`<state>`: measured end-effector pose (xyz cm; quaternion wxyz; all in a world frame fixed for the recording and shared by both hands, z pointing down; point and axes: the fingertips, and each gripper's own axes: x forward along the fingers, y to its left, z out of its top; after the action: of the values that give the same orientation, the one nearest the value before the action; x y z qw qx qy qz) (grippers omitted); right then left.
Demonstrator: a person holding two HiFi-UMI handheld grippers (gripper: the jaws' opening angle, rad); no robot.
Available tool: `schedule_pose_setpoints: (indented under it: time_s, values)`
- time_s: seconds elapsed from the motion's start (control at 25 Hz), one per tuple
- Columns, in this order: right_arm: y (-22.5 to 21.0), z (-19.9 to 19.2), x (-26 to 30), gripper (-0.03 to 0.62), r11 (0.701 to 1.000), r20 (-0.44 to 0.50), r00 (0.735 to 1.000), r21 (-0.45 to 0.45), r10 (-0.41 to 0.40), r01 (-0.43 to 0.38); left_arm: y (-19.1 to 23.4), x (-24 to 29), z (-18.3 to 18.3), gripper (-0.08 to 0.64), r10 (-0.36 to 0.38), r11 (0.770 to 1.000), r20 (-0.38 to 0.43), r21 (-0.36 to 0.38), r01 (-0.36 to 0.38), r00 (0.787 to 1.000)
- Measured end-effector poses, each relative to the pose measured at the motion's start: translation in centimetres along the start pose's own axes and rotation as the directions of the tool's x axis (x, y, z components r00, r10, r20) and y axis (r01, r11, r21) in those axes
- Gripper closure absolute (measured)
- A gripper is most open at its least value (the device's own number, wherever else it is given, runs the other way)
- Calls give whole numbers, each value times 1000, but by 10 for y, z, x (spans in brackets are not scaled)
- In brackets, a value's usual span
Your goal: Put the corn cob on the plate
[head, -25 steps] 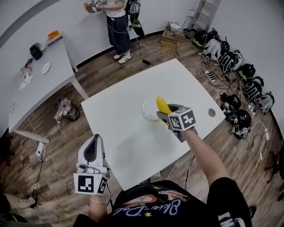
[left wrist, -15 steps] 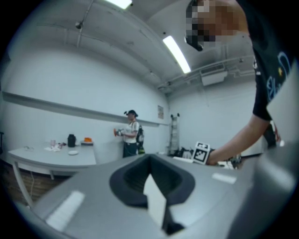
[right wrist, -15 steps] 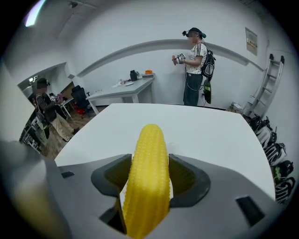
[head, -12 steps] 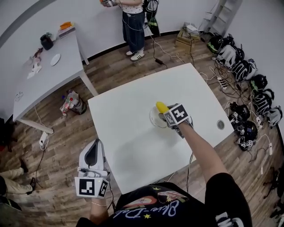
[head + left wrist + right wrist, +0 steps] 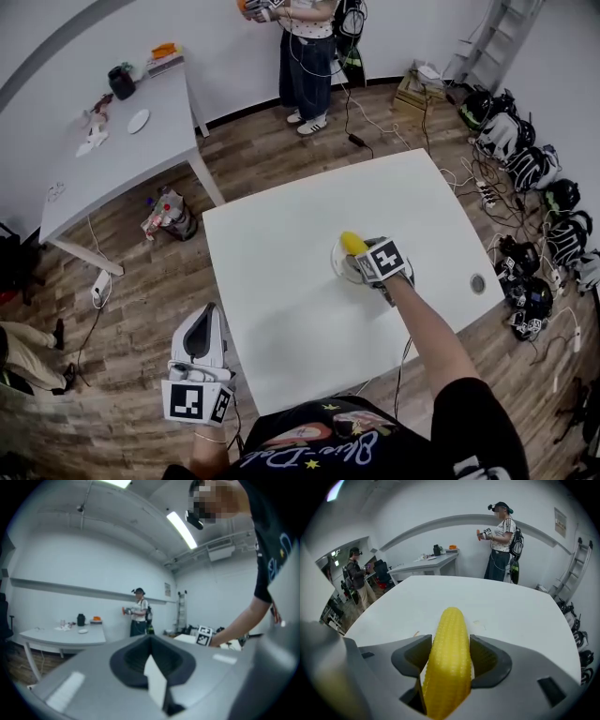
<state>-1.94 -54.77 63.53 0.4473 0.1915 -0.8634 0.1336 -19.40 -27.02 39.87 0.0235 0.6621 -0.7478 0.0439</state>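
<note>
Jaws of the right gripper (image 5: 364,255) press on both sides of the corn cob (image 5: 449,658), which sits lengthwise between them with its rounded tip poking out ahead of the fingertips. Directly beneath those jaws lies the plate (image 5: 338,266) on the white table (image 5: 272,281); whether the cob touches the plate cannot be told. Jaws of the left gripper (image 5: 151,667) are shut together with nothing between them, held off the table's near edge, well apart from the plate. Far ahead of both pairs of jaws, a person (image 5: 305,42) stands by the wall, near a second table (image 5: 122,150).
</note>
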Motion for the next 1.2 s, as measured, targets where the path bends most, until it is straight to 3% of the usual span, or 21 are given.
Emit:
schedule_pose_setpoints:
  time_s: [0.16,0.32,0.4,0.52,0.56,0.6,0.76,0.84,1.2]
  values:
    - [5,8,-4,334,1000,67,998,-16,0,2,2,0,2,572,-17,1000,3,6,17,1000]
    - [13,25,-50,333,1000,256,966,17,-25,22,0,1,7,572,-48,999,23,4,48,999]
    - [29,36,-91,334,999,412,911,50,-20,-1,-3,1,13,572,-68,998,40,5,68,997]
    - [58,38,-155,342,998,610,792,56,-28,-7,-11,0,24,572,-103,995,72,18,102,992]
    - [66,34,-172,417,999,643,765,52,-37,5,-14,0,27,572,-114,993,82,21,112,990]
    - [73,28,-185,522,998,664,746,53,-46,14,-16,0,28,572,-123,992,91,24,121,988]
    - [96,14,-223,575,991,720,690,129,-74,-29,-16,6,32,572,-145,989,109,28,143,983]
    - [106,9,-236,577,986,734,673,162,-87,-49,-18,8,30,572,-161,987,103,24,159,982]
    - [116,9,-260,577,987,752,651,157,-104,-25,-31,7,25,574,-198,980,84,30,196,977]
